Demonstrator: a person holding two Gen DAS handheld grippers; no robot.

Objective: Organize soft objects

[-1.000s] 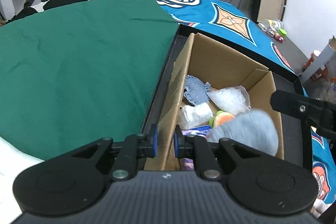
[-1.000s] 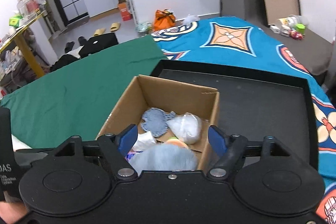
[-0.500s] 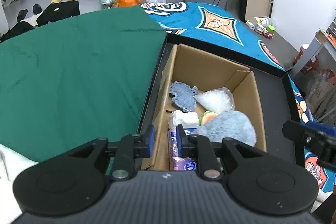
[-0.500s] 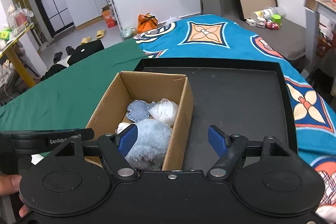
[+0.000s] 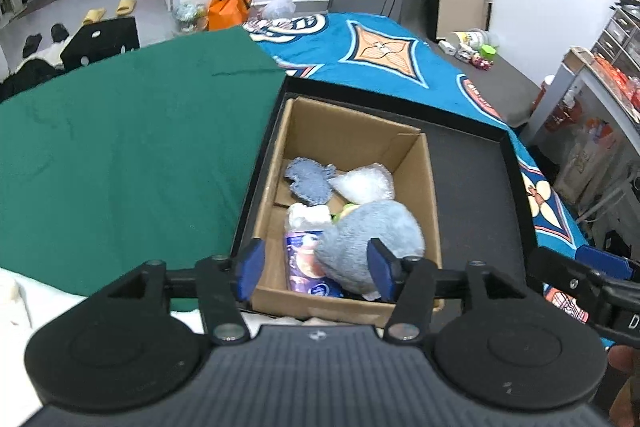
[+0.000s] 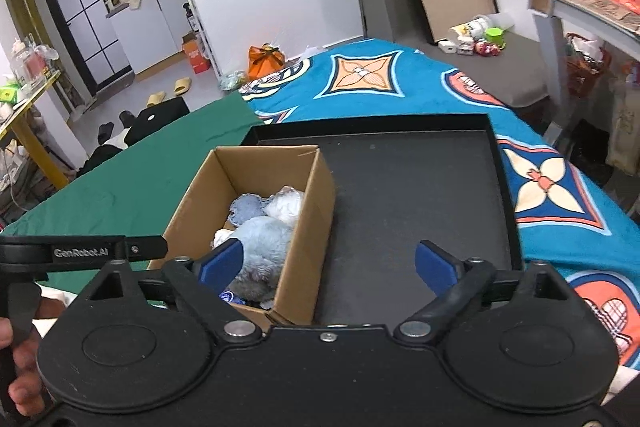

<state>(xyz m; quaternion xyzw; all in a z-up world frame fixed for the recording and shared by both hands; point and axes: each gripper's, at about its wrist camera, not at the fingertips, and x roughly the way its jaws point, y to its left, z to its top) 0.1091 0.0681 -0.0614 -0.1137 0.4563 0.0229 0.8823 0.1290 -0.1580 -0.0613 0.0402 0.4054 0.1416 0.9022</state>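
A cardboard box [image 5: 348, 131] stands at the left end of a black tray [image 5: 472, 187]. It holds a grey-blue plush [image 5: 372, 231], a blue knitted cloth [image 5: 308, 179], a white fluffy item in clear wrap [image 5: 364, 183], a white roll [image 5: 306, 215] and a purple packet [image 5: 304, 263]. My left gripper [image 5: 316, 265] is open and empty above the box's near end. My right gripper [image 6: 328, 265] is open and empty above the box's right wall [image 6: 316, 215], and the plush [image 6: 262, 247] lies below its left finger.
The tray [image 6: 420, 187] sits on a bed with a green sheet [image 5: 120, 155] on the left and a blue patterned blanket [image 6: 400, 79] behind and right. A desk [image 6: 580, 7] stands at the far right. Floor clutter lies beyond the bed.
My left gripper has opened from shut. Both grippers have pulled back and up from the box. The plush lies in the box.
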